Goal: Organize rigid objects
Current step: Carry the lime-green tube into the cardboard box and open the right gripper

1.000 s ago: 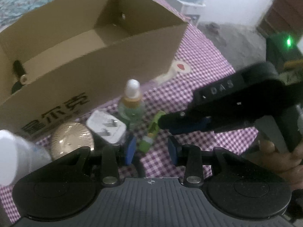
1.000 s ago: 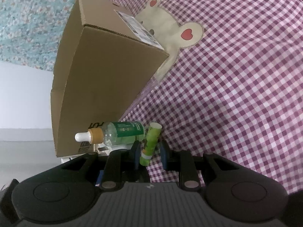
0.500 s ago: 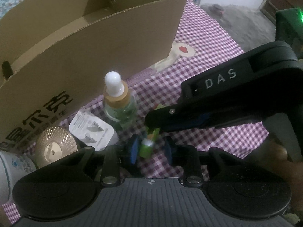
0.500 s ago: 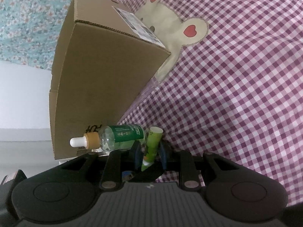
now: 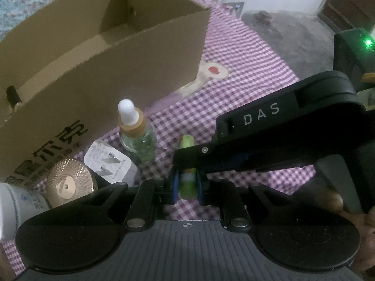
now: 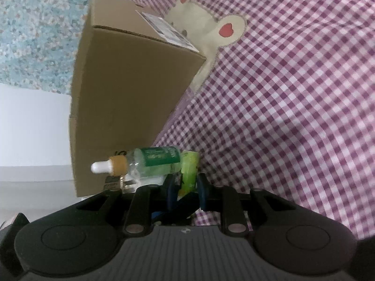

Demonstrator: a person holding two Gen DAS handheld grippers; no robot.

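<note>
Left gripper [image 5: 186, 185] has come in over the last second and its blue pads now sit on either side of the green tube [image 5: 186, 164], where a second ago they were wide apart and short of it; my right gripper [image 6: 185, 187] was on that tube already and has not let go, so both tools now pinch the same stick, looks like a handover or a two-handed steadying before it goes into the cardboard box [image 5: 98, 65]. Left fingers narrowed to tube width, pads touching its lower half. Right fingers also close together, clamped on the tube near its middle, right tool body crossing the left view from the right. Tube stands roughly upright on the purple checked cloth [image 6: 293, 93], just beside the dropper bottle [image 5: 137, 138], in front of the box's near wall. White charger plug [image 5: 107, 164], gold ribbed lid [image 5: 68, 182] and a white bottle [image 5: 14, 208] are untouched at left. I judge one gripper must release next or the tube gets twisted
</note>
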